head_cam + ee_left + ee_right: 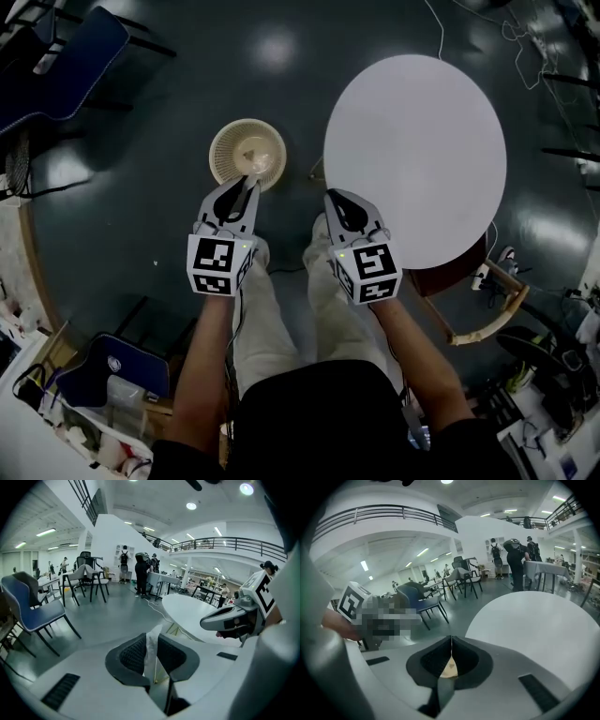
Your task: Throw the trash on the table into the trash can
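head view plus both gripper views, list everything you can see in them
table: one, white, round, upper right
trash can: one, beige, on the floor left of the table
trash piece: one, white, thin, between the left gripper's jaws
blue chairs: two, left edge, one at the top and one at the bottom
wooden chair: one, tan, at the table's lower edge
cables: several, pale, on the floor by the table
people: several, dark clothes, far back in both gripper views
left gripper: white and black, shut on the trash piece, tip at the trash can's near rim
right gripper: white and black, shut, empty
forearms: two, bare
legs: two, light trousers
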Available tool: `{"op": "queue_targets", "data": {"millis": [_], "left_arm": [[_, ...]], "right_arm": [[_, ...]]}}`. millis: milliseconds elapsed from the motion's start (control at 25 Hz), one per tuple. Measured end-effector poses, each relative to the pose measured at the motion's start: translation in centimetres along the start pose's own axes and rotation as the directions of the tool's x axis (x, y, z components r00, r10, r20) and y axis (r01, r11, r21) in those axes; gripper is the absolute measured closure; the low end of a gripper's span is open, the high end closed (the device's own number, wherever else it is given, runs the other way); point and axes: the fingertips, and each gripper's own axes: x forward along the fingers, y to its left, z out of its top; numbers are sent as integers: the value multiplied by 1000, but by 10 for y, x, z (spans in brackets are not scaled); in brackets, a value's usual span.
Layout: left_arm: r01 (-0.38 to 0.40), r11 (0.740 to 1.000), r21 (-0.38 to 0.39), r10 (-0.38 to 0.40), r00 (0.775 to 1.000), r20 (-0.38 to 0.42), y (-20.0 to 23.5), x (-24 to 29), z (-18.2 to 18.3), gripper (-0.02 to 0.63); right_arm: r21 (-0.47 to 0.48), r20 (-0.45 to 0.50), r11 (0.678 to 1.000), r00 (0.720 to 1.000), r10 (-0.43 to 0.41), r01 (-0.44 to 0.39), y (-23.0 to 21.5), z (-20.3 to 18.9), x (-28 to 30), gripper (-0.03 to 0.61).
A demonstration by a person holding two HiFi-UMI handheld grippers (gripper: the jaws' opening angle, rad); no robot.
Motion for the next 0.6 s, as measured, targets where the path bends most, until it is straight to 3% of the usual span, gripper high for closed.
{"op": "queue_targets", "data": {"millis": [240, 400, 600], "left_arm": [[-13, 999, -43, 12, 1000, -23, 28, 18, -39, 540], [-22, 998, -58, 20, 999, -37, 51, 27, -63, 540], [-34, 997, -76, 30, 998, -58, 72, 47, -89, 540]], "right_arm": [[-19, -22, 1000, 1000, 17, -17, 14, -11, 34, 560], [-113, 3, 994, 1000, 2, -2, 31, -6, 54, 560], [-161, 22, 986, 998, 55, -50, 58, -1, 75, 560]]}}
